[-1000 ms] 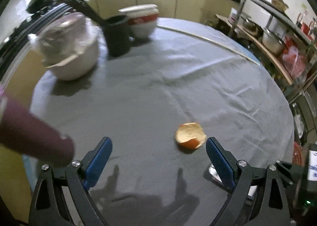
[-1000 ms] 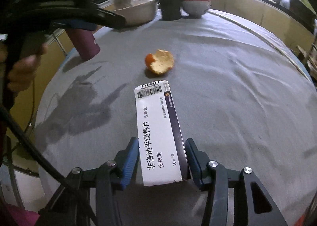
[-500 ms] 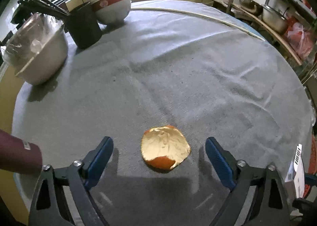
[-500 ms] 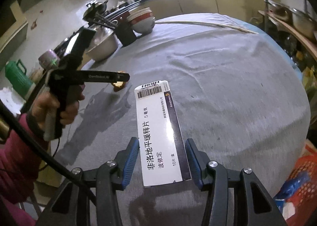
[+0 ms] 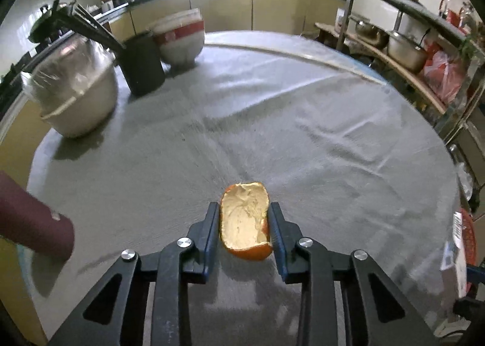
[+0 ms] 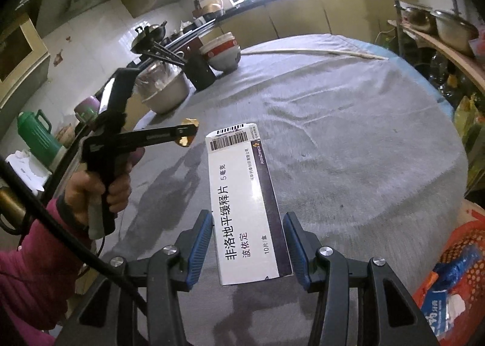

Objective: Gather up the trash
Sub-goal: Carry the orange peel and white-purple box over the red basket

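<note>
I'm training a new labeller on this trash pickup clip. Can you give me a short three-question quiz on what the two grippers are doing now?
1. True or false: the right gripper holds a white medicine box.
2. What sits between the closing jaws of the left gripper?
3. The black cup stands: A) between two bowls B) alone C) on a shelf.

Key: 1 true; 2 orange peel; 3 A, between the covered metal bowl and the stacked bowls.

Round bench (image 5: 303, 121) covered by a wrinkled grey cloth (image 5: 188, 161). At its far left edge stand a film-covered metal bowl (image 5: 75, 94), a dark utensil holder (image 5: 142, 67) and stacked red-banded bowls (image 5: 180, 40); a maroon cylinder (image 5: 33, 224) stands nearer.
</note>
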